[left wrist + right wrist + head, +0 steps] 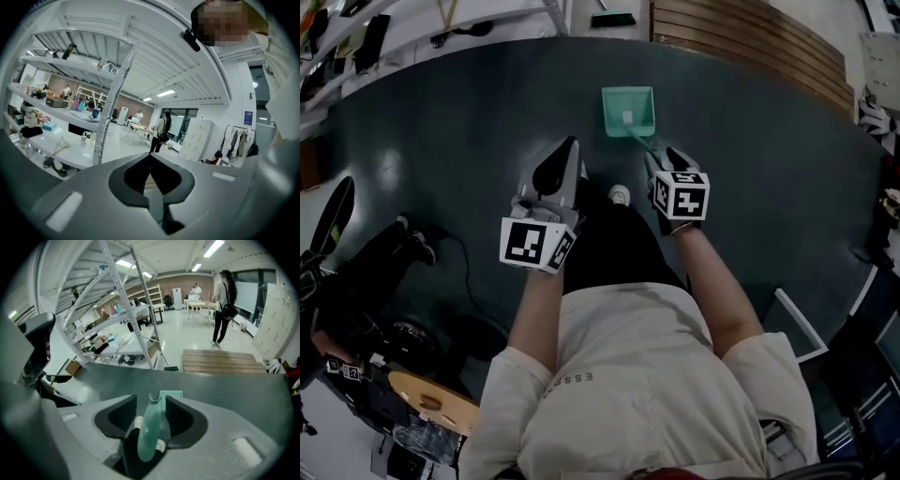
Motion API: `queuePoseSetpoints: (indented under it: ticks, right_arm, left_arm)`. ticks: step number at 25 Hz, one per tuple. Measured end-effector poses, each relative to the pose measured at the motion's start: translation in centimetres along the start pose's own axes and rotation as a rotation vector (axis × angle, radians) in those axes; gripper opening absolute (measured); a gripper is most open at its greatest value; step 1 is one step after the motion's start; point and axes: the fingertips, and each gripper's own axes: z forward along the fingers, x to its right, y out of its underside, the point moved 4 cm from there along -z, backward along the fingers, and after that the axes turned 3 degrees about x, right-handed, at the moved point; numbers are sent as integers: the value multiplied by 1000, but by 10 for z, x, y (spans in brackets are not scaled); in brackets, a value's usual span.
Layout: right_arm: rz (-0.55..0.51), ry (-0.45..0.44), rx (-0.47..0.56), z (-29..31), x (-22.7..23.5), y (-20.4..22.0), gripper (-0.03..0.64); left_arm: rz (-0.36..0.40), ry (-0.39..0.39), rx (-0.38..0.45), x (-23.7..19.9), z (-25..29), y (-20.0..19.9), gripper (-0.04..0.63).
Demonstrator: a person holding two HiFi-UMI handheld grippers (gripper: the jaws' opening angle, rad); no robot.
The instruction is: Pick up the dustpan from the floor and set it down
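A green dustpan (628,111) lies on the dark floor mat (469,122), its long handle running back toward me. My right gripper (662,156) points steeply down over that handle. In the right gripper view the green handle (150,432) lies between the jaws of the right gripper (151,399), which stand open with a gap on each side, and the pan (171,394) shows just beyond the tips. My left gripper (568,143) hangs to the left of the dustpan, apart from it. In its own view the left gripper (150,154) is shut on nothing and looks out level at the room.
A slatted wooden platform (750,37) borders the mat at the far right. White shelf racks (122,310) stand at the far left. A person (221,305) stands far off. My shoe (619,195) is between the grippers. Black gear and a cable (408,246) lie at left.
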Motion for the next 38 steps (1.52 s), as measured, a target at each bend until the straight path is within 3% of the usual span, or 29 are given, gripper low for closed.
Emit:
queuePoseSetpoints:
  ticks: [9, 17, 23, 28, 38]
  right_arm:
    - [8, 69, -179, 76, 12, 29, 176]
    - [56, 119, -194, 88, 10, 36, 167]
    - [71, 237, -159, 69, 28, 28, 77]
    - [69, 177, -115, 36, 15, 12, 75]
    - [-55, 112, 52, -73, -12, -23, 75]
  left_arm:
    - [-6, 84, -80, -20, 38, 32, 15]
    - [-10, 118, -101, -26, 42, 36, 15]
    - [-17, 99, -132, -30, 26, 37, 15]
    - [-32, 87, -80, -30, 17, 23, 15]
    - [43, 114, 40, 18, -11, -32, 15]
